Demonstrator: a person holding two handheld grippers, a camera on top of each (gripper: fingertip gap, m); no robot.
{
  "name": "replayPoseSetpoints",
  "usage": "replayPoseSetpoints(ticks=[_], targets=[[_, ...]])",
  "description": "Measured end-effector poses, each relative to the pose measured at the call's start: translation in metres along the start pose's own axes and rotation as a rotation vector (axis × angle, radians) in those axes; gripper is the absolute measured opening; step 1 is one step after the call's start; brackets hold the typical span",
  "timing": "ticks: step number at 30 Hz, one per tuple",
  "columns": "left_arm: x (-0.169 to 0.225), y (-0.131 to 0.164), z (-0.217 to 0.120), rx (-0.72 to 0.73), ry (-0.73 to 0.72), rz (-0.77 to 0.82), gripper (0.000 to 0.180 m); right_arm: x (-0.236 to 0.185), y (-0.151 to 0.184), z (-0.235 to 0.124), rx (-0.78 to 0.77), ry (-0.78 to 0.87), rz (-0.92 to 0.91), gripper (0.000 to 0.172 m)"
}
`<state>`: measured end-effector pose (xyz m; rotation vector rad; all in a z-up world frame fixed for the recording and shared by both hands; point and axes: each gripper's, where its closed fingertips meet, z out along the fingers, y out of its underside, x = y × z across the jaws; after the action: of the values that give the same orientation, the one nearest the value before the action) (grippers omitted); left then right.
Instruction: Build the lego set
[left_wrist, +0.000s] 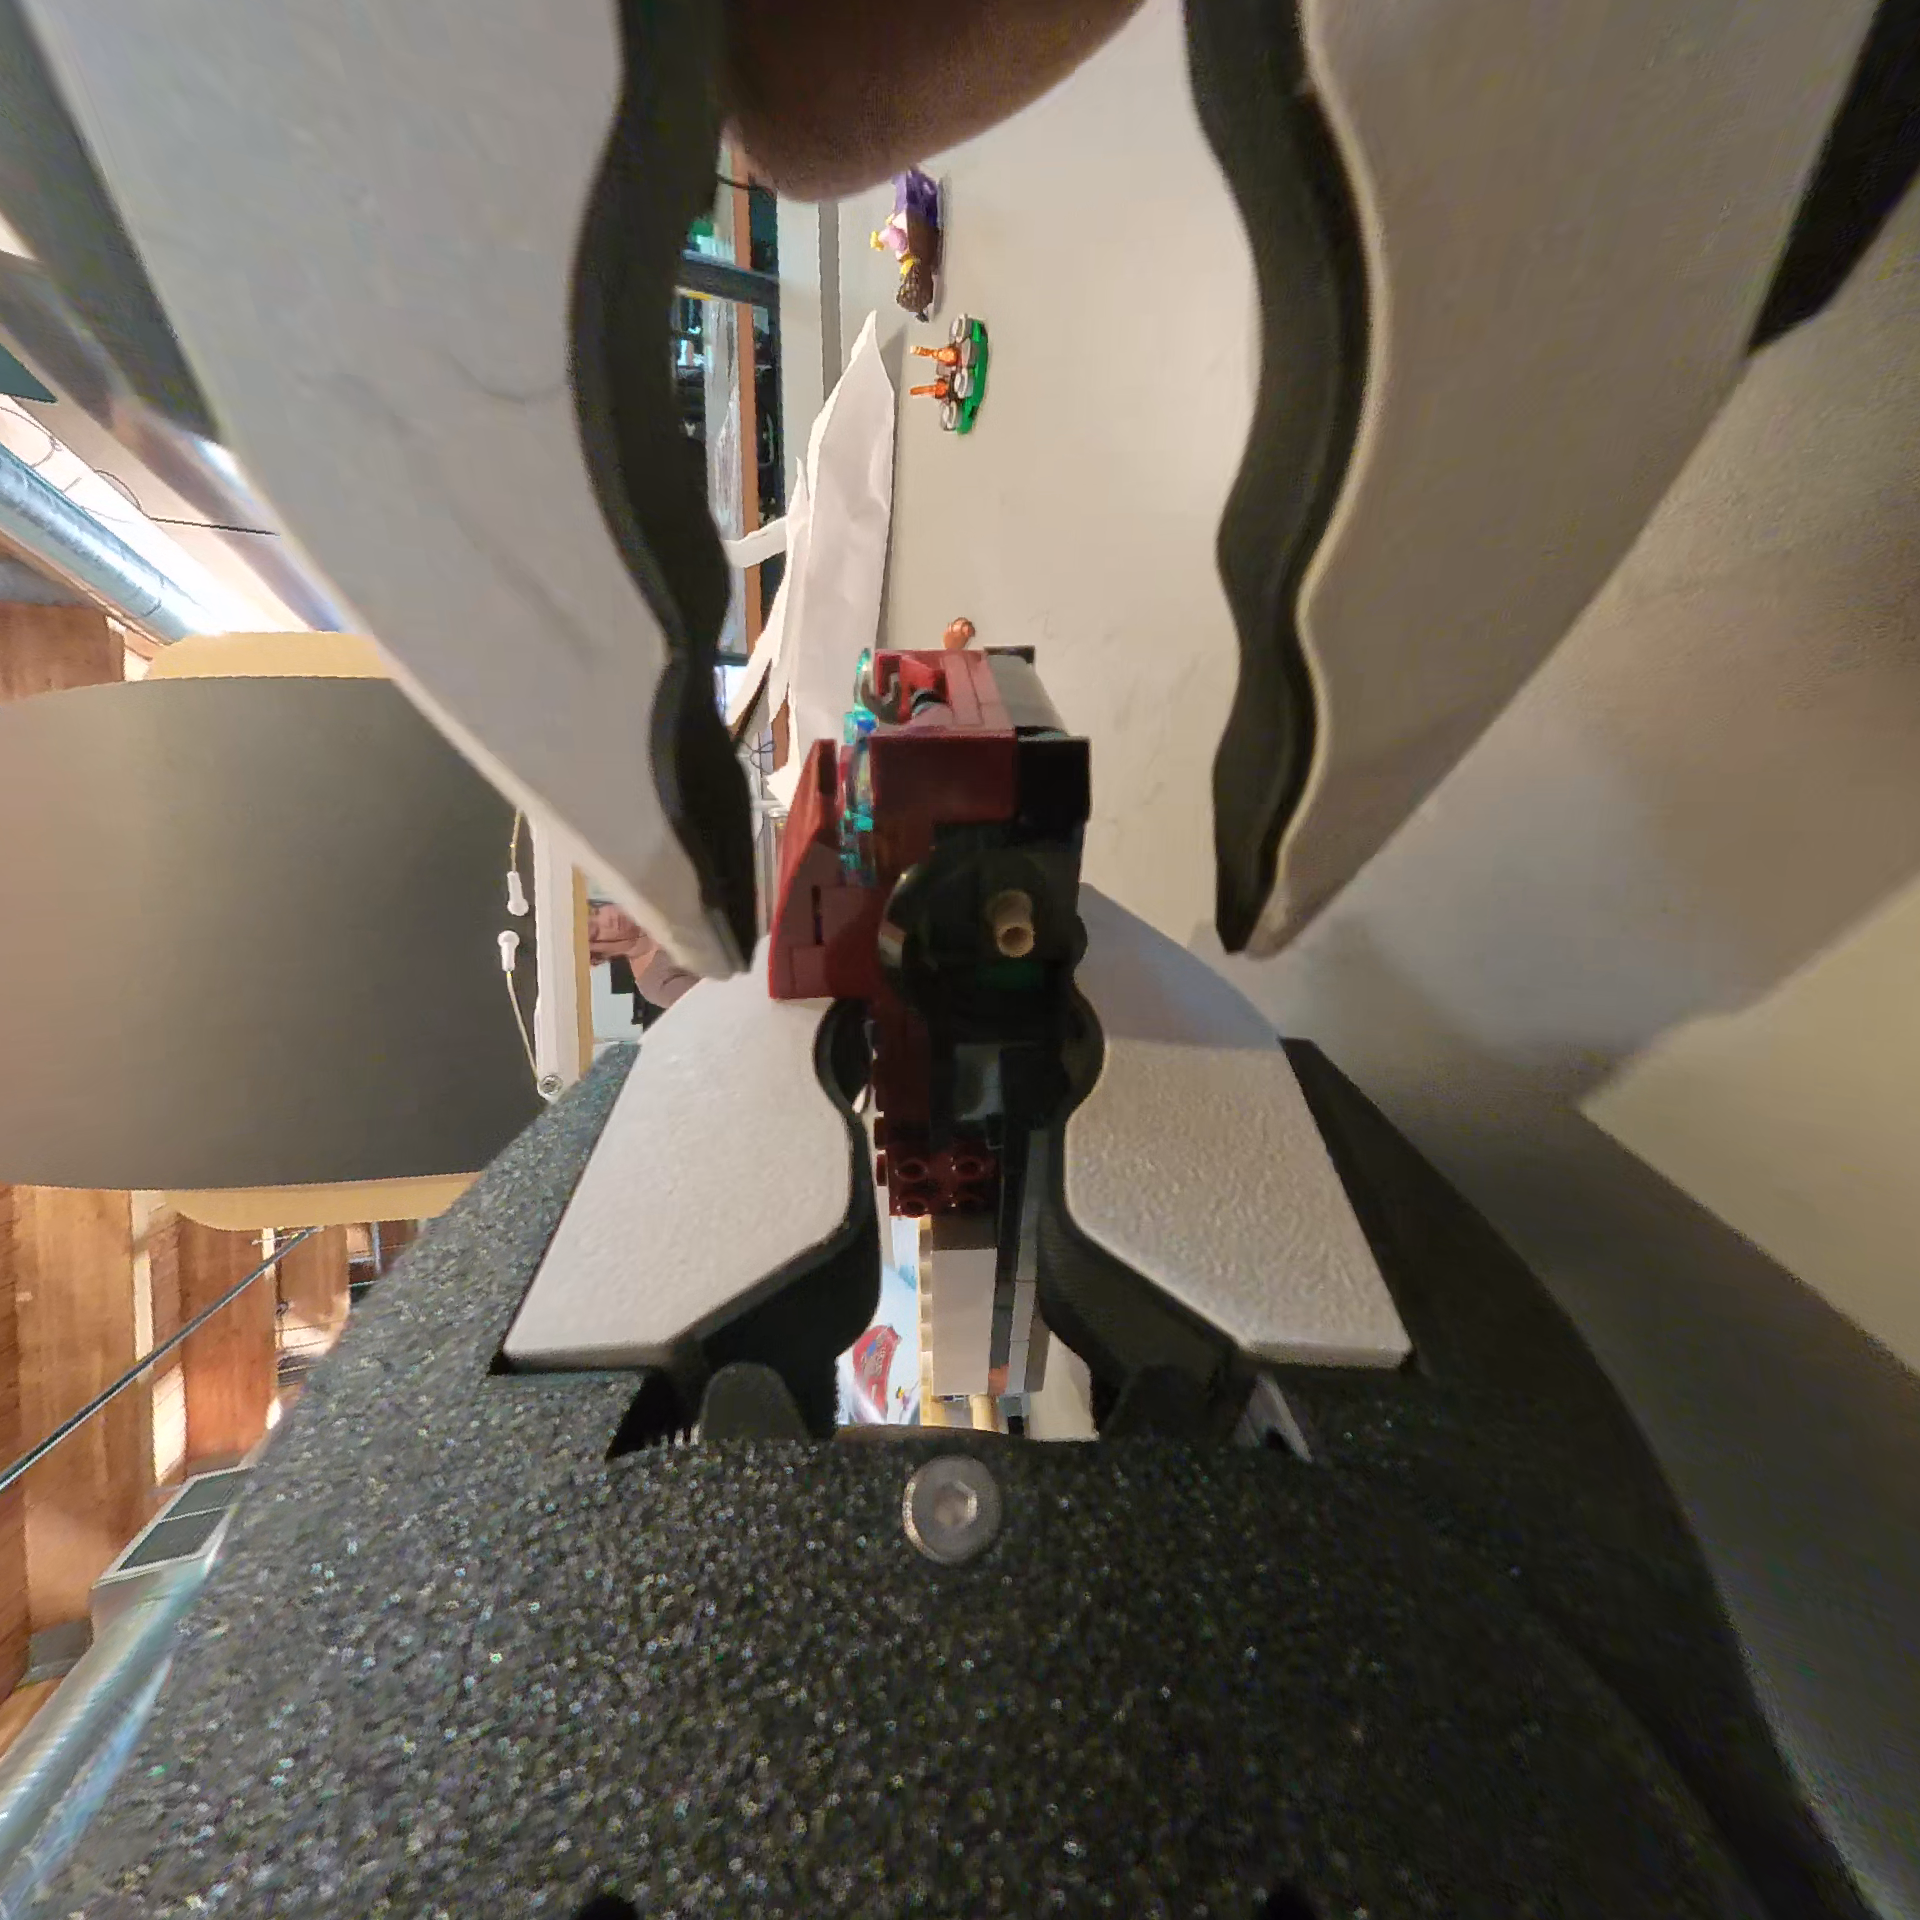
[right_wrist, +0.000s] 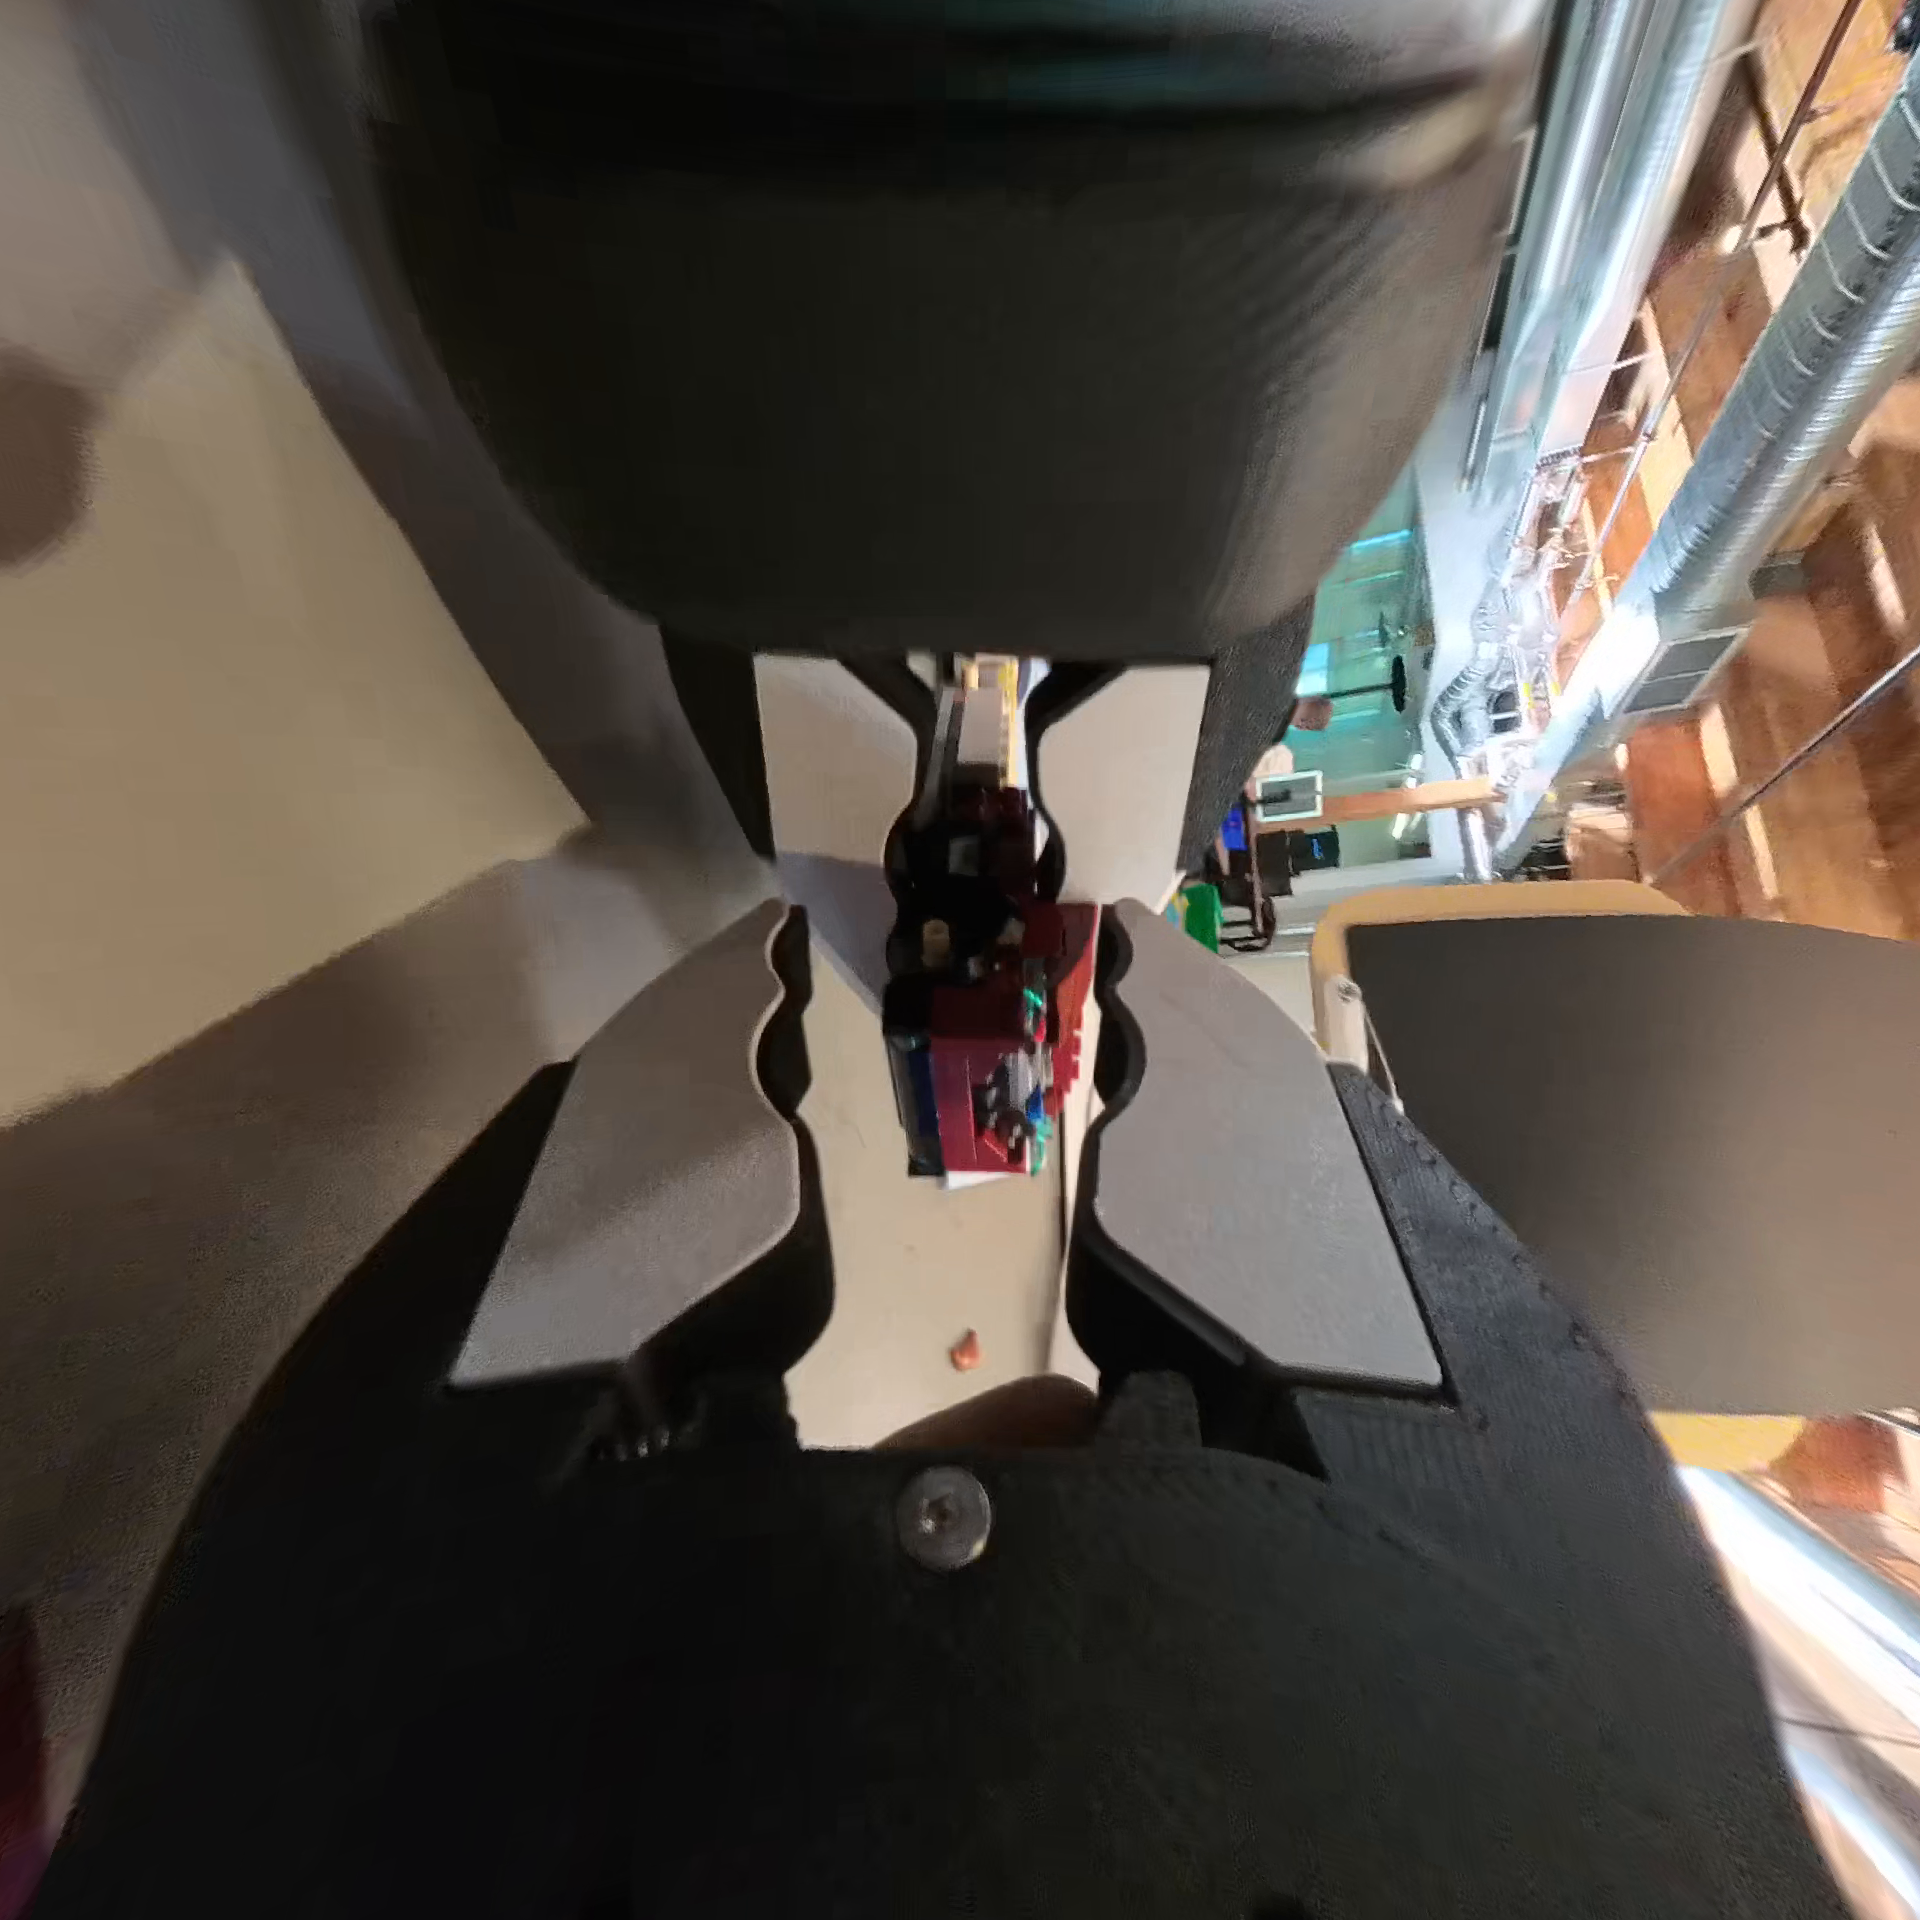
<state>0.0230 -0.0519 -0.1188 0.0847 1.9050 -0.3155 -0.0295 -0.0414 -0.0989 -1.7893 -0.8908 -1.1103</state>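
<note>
Between both grippers, left jaws grip a dark-red brick model (left_wrist: 935, 894), half hidden; right jaws stand wide around it.

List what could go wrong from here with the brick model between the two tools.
1. The left tool clamps only one end of the dark red brick model; most of it sticks out unsupported, so a push might lever it loose or snap bricks off.
2. The right tool is open around the model off-centre, so closing could shove it sideways.
</note>
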Motion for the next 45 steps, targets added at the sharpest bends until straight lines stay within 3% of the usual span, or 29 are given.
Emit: replayPoseSetpoints(ticks=[5, 15, 24, 33, 38, 45], targets=[[0.003, 0.000, 0.001, -0.006, 0.019, -0.018, 0.032, 0.005, 0.011, 0.005, -0.083, 0.032, 0.007, 0.060], [0.008, -0.002, -0.002, 0.002, 0.057, -0.053, 0.032, 0.003, 0.013, 0.007, -0.108, 0.051, -0.065, 0.042], [0.010, -0.004, -0.002, 0.032, 0.056, -0.066, 0.033, 0.001, 0.014, 0.005, -0.118, 0.025, -0.052, 0.041], [0.011, -0.003, -0.003, 0.077, 0.096, -0.188, 0.050, 0.000, 0.012, 0.005, -0.109, 0.041, -0.074, 0.041], [0.020, 0.016, 0.003, 0.006, 0.110, -0.120, 0.060, 0.004, 0.018, 0.001, -0.113, 0.053, -0.051, 0.041], [0.013, 0.008, 0.005, 0.062, 0.023, -0.088, 0.051, 0.004, 0.013, 0.000, -0.078, 0.063, -0.039, 0.041]])
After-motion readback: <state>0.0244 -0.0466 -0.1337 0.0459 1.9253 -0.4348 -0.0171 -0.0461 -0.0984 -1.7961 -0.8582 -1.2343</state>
